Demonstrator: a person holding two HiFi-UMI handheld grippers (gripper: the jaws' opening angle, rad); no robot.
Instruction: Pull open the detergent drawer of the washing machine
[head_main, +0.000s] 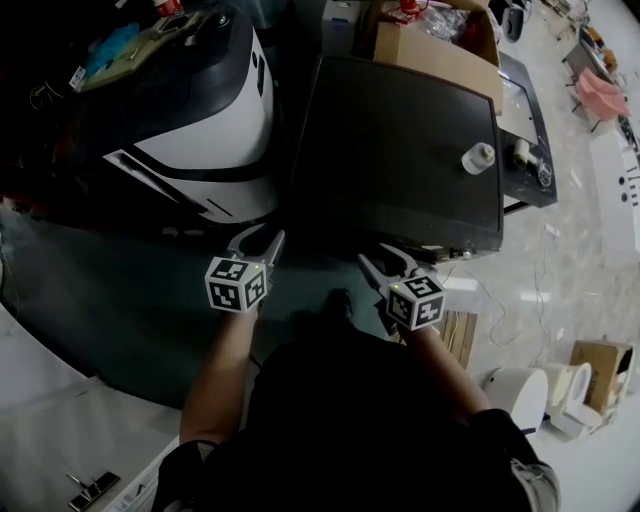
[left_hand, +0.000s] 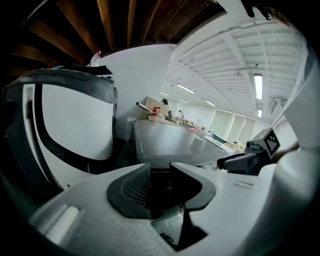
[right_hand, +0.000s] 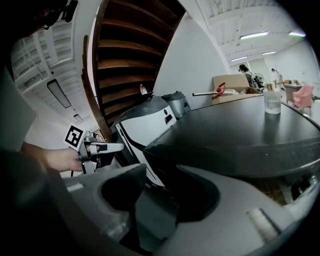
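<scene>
L hand-held gripper (head_main: 256, 241) & R hand-held gripper (head_main: 384, 259) open, empty.

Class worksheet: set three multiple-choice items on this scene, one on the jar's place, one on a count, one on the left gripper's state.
1. Where is the small jar? A on the floor; B on the dark-topped machine; C on a shelf.
2. How many grippers show in the head view? A one; B three; C two.
3. The left gripper has its jaws: A apart, empty; B shut on the jar; C shut on a cable.
Answers: B, it stands near the top's right edge; C, left gripper plus right gripper; A, a clear gap between its pads.
</scene>
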